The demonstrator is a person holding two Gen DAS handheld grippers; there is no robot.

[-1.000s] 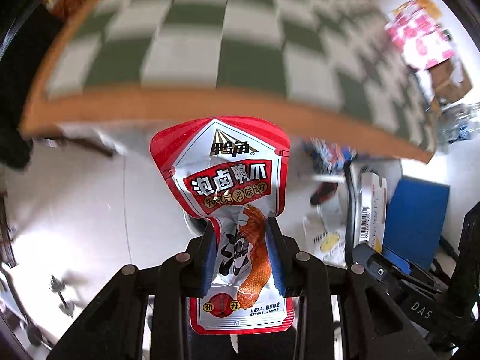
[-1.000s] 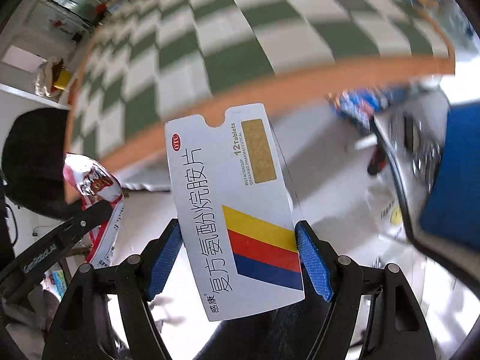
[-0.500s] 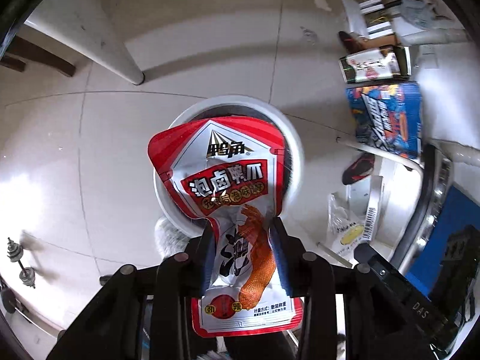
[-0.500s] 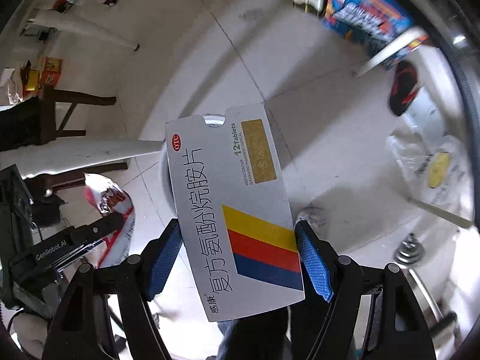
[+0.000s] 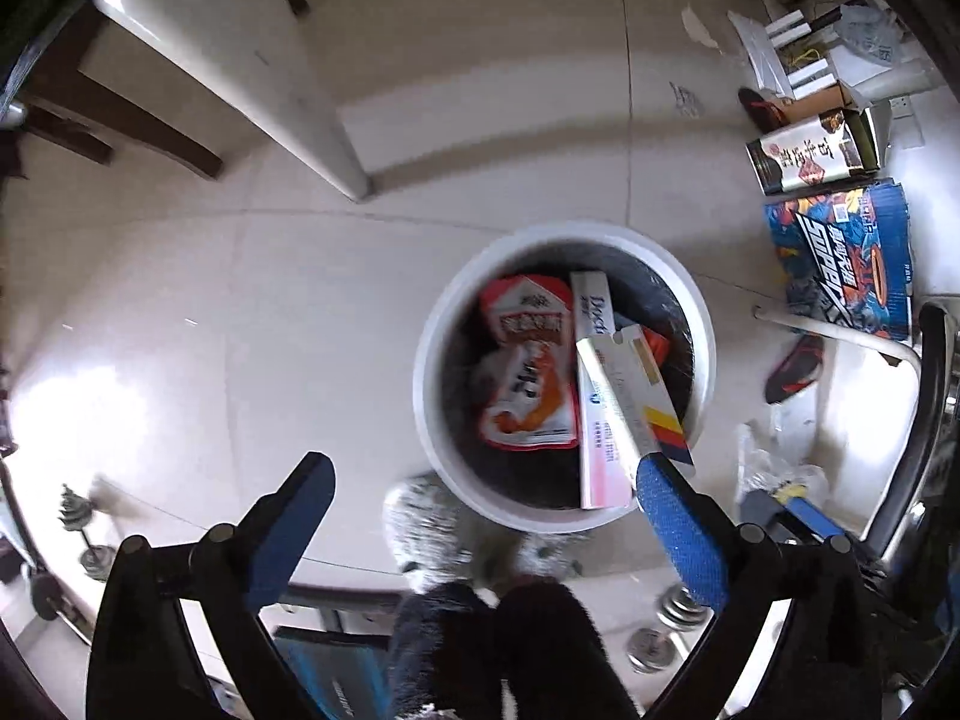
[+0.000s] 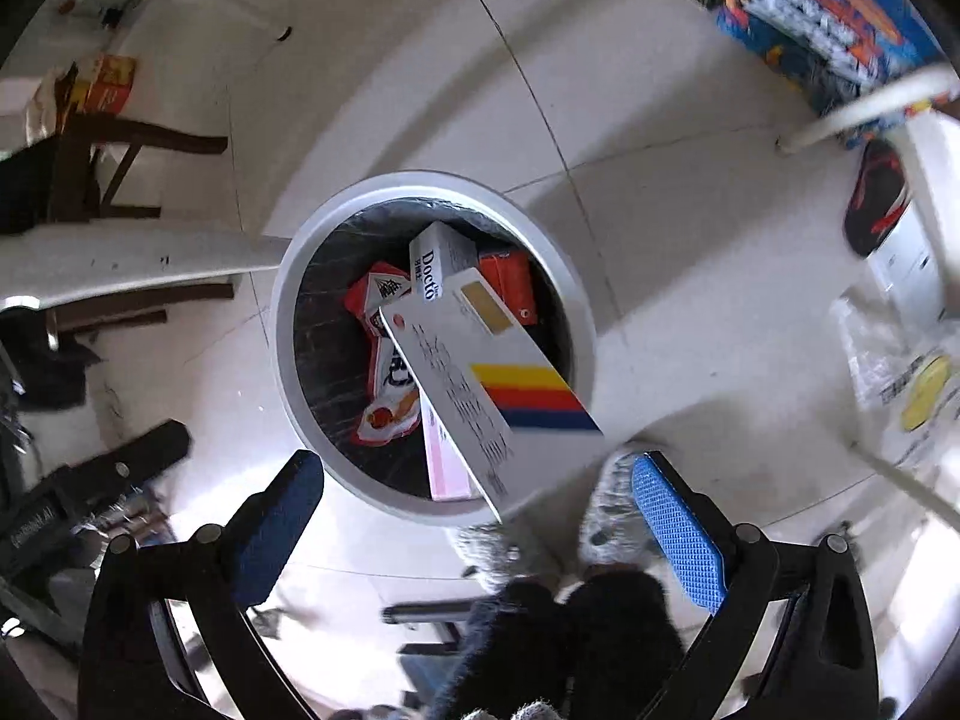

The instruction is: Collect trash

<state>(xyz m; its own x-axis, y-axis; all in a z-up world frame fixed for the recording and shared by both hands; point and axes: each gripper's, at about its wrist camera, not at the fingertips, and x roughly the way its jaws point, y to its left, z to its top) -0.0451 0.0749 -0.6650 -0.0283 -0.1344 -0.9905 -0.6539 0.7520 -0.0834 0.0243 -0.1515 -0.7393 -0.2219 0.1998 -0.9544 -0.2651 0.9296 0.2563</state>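
I'm holding both grippers over the bin w/ jaws spread wide. Left gripper is gripping nothing; right gripper likewise, pads apart w/ nothing btwn them.

Just beyond the right fingers, the medicine box (white, yellow/red/blue stripe) is hanging tilted above the white trash bin, blurred, touching neither pad – I'm judging it's mid-drop. In the left view the same box is showing edge-on over the bin rim.

Inside the bin, on the black liner: red snack pouch lying flat, a pink-white "Doctor" carton leaning beside it, an orange pack behind.

Handling, as I'm reading it: the box is light, stiff cardboard, prob empty, crushes if squeezed hard – best pinched across its flat faces near one end. The pouch is thin, crinkly foil, slippery, floppy; pinching it mid-body or at a sealed edge is working best.

Slippered feet are standing just beside the bin.
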